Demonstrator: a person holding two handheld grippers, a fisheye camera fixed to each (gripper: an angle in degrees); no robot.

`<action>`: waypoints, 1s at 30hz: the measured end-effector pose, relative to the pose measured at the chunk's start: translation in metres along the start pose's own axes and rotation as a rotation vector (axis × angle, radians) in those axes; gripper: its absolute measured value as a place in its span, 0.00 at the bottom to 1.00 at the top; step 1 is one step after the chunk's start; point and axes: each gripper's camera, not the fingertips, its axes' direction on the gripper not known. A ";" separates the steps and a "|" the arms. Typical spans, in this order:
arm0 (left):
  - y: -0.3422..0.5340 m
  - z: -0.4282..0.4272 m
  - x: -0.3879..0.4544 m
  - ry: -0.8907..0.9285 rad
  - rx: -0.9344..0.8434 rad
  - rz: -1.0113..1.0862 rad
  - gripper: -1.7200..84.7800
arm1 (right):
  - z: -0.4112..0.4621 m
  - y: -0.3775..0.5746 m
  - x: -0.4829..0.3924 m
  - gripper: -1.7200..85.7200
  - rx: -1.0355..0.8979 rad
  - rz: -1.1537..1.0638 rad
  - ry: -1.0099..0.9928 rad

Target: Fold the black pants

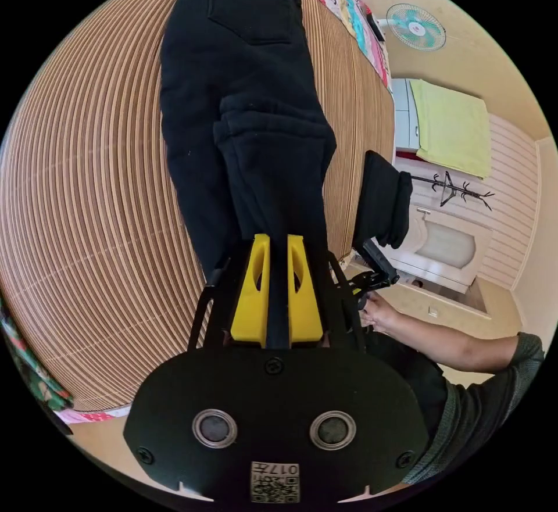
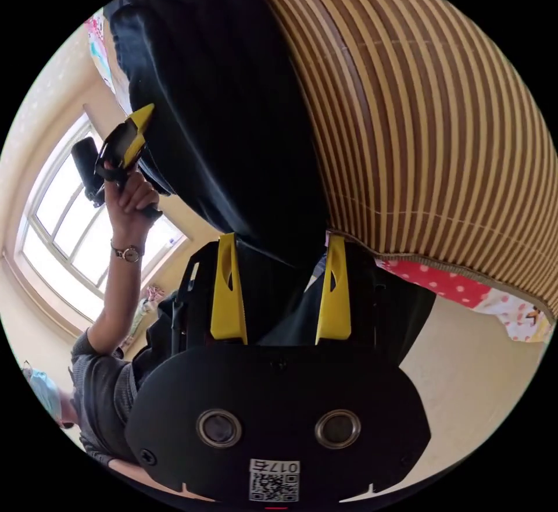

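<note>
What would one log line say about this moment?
left gripper: shut on black pants | right gripper: open, jaws astride pants cloth | pants: partly folded on striped bamboo mat, one end lifted

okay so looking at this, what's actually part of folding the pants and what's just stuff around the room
In the job:
black pants
left gripper, shut on the pants
right gripper, jaws apart around the pants
striped mat beneath

Just around:
fan
green towel
coat rack
window

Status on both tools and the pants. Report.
Left tool shut on black pants. Right tool open, fabric between jaws, not pinched. Pants lie lengthwise on striped bamboo mat, one leg end folded back. Nothing in the way.
</note>
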 end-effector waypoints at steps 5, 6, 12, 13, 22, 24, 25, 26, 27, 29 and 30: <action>0.003 -0.010 0.019 -0.223 -0.025 0.056 0.09 | -0.004 -0.003 0.009 0.18 -0.057 -0.069 -0.103; 0.007 -0.015 0.018 -0.241 -0.003 0.036 0.09 | -0.006 0.002 0.003 0.16 -0.080 -0.137 -0.129; 0.033 -0.080 0.032 -0.279 0.301 0.016 0.09 | -0.016 0.050 -0.058 0.11 -0.201 -0.466 -0.155; 0.027 -0.084 0.033 -0.235 0.289 0.059 0.07 | -0.016 0.061 -0.072 0.10 -0.242 -0.526 -0.152; -0.007 0.048 -0.003 0.058 -0.380 0.192 0.01 | -0.056 0.111 -0.134 0.09 -0.195 -0.749 -0.654; 0.006 0.066 -0.009 0.125 -0.423 0.164 0.01 | -0.077 0.100 -0.128 0.08 -0.098 -0.726 -0.753; 0.015 0.075 -0.011 0.175 -0.445 0.154 0.01 | -0.089 0.089 -0.121 0.08 -0.043 -0.700 -0.827; 0.023 0.080 -0.013 0.205 -0.442 0.139 0.01 | -0.095 0.082 -0.116 0.08 -0.017 -0.681 -0.858; 0.027 0.081 -0.015 0.216 -0.430 0.129 0.01 | -0.105 0.065 -0.107 0.08 0.034 -0.620 -0.901; 0.043 0.073 -0.033 0.280 -0.325 0.021 0.01 | -0.116 0.038 -0.098 0.07 0.084 -0.534 -0.905; 0.047 0.069 -0.041 0.303 -0.279 -0.025 0.01 | -0.121 0.019 -0.098 0.07 0.092 -0.505 -0.877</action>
